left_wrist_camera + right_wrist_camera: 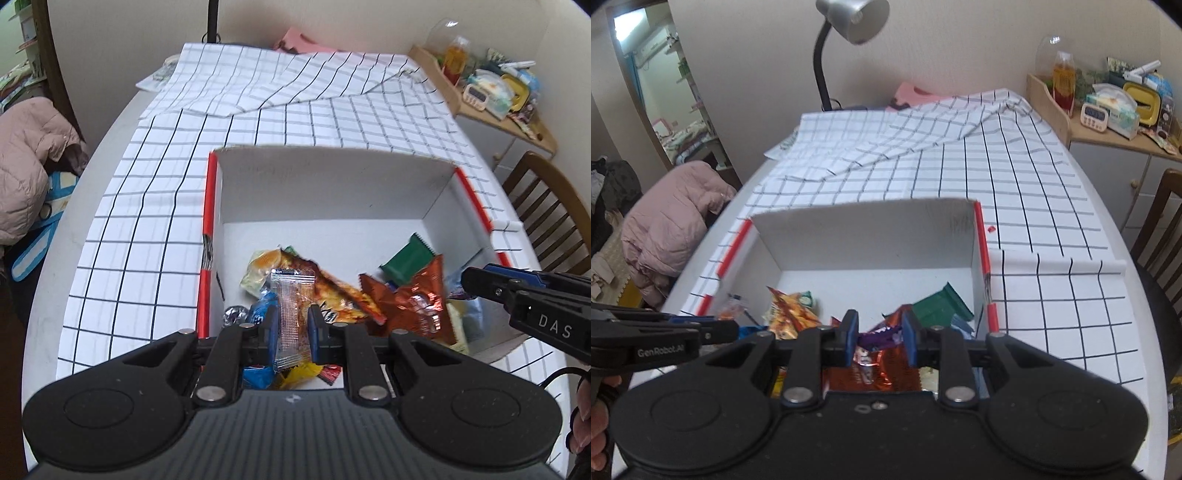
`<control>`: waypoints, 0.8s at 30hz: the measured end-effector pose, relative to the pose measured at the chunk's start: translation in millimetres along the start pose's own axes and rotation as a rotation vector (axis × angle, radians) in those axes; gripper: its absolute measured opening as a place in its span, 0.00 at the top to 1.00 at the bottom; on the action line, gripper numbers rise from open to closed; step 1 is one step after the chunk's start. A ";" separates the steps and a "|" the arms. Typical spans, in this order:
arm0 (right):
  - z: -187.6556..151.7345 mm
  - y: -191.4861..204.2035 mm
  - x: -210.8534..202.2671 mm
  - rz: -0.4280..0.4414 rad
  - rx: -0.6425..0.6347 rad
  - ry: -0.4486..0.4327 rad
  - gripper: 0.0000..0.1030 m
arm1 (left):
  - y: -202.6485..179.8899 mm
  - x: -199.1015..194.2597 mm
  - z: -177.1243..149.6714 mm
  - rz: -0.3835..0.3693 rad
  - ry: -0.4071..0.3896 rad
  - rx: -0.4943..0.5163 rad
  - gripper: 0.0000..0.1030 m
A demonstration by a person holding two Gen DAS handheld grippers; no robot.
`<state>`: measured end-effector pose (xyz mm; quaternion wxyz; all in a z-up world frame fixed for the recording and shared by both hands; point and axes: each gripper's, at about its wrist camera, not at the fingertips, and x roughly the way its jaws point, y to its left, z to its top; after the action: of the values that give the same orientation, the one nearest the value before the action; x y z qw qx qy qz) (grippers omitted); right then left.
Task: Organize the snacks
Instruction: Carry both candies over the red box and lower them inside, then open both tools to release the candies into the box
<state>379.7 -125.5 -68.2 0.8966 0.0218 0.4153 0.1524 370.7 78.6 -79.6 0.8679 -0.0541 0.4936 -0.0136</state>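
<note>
White cardboard box (332, 184) with red edges sits on the desk (122, 236), which is covered by a black-grid white cloth; we see it in the centre of both views. Loose snack packets lie on its floor: a green packet (404, 260) at the right, a copper foil bag (417, 299) below it, an orange printed bag (332, 291) near the middle.

Left gripper (292, 328), lower centre of the left wrist view: we note its jaws clamped on a clear sachet (293, 314) with reddish-brown contents, held upright over the box.

Right gripper (878, 338), lower centre of the right wrist view: jaws pinched on a purple wrapper (877, 338), above the copper foil bag. We cannot read the wrapper's print.

Each gripper shows in the other's view at the frame edge. A desk lamp (849, 18) stands at upper centre of the right wrist view.
</note>
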 end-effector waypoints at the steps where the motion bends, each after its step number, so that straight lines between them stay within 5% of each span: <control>1: -1.4 -1.8 4.1 -0.007 0.000 0.008 0.75 | 0.1 3.7 -0.2 0.003 0.008 0.001 0.84; 16: -20.9 -6.5 17.2 0.015 -0.016 0.065 0.75 | -0.6 15.0 -16.8 0.005 0.045 -0.004 0.83; 22: -26.2 -2.9 3.1 0.047 -0.005 0.039 0.75 | -3.5 1.3 -24.5 -0.014 0.010 0.008 0.66; 24: -27.7 -1.7 -2.5 0.060 -0.005 0.029 0.74 | -4.8 -4.6 -26.8 -0.020 -0.005 0.009 0.45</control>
<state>357.7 -130.3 -84.7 0.8855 0.0299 0.4271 0.1803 345.5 72.1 -88.7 0.8692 -0.0553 0.4907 -0.0244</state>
